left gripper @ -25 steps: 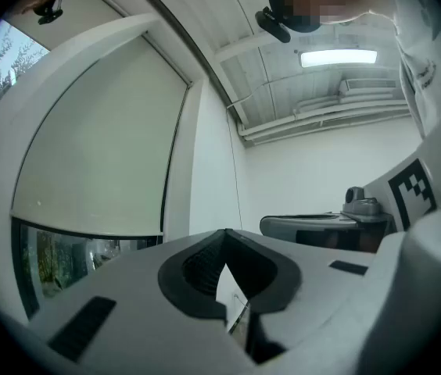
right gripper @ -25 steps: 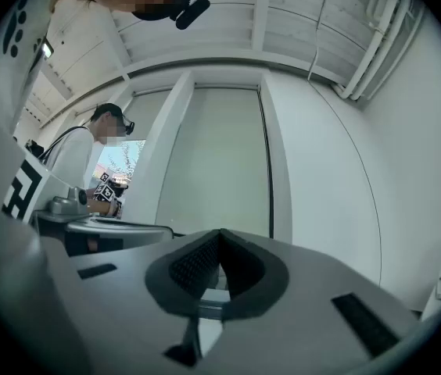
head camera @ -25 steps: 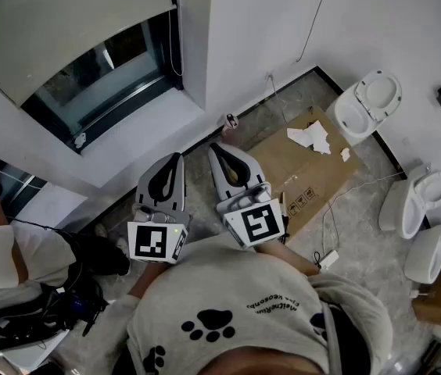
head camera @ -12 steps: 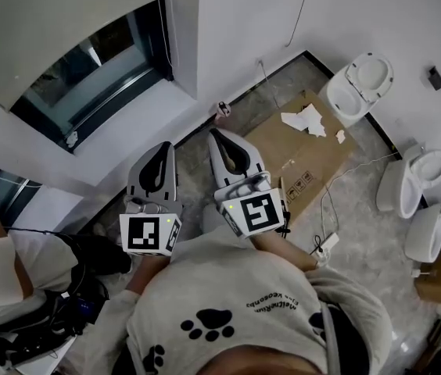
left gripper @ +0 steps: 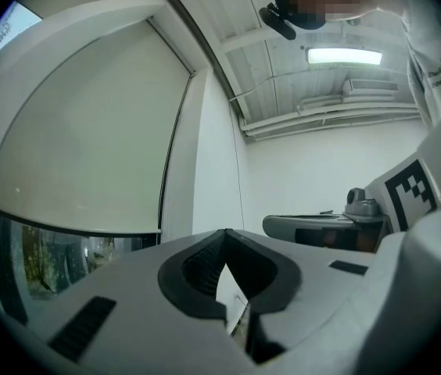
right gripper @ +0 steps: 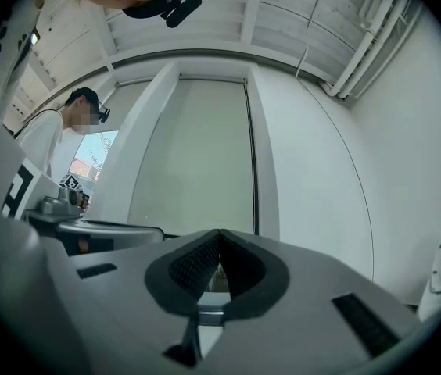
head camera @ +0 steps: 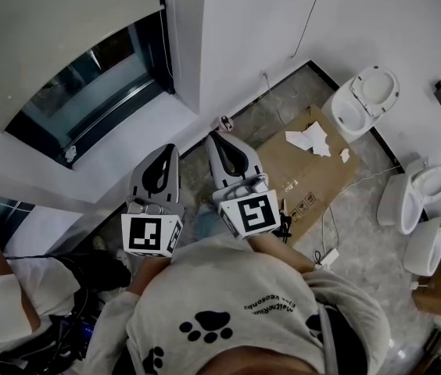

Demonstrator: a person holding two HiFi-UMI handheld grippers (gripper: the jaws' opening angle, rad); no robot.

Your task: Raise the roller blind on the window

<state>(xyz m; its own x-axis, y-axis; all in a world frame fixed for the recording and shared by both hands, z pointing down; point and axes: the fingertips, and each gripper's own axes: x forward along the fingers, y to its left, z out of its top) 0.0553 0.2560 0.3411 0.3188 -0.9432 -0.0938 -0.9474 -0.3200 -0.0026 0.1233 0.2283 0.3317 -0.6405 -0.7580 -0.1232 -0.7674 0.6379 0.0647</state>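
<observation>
Both tongs are carried a little nearer the window than a second ago, held side by side and pointed level at it. The left tongs and the right tongs are kept fully closed, and nothing is held between them. The roller blind is drawn down over most of the window, so only the lowest strip of glass is bared. What seems to be the pull cord, at the window's right edge, is not yet reached. The raising is therefore judged not begun.
</observation>
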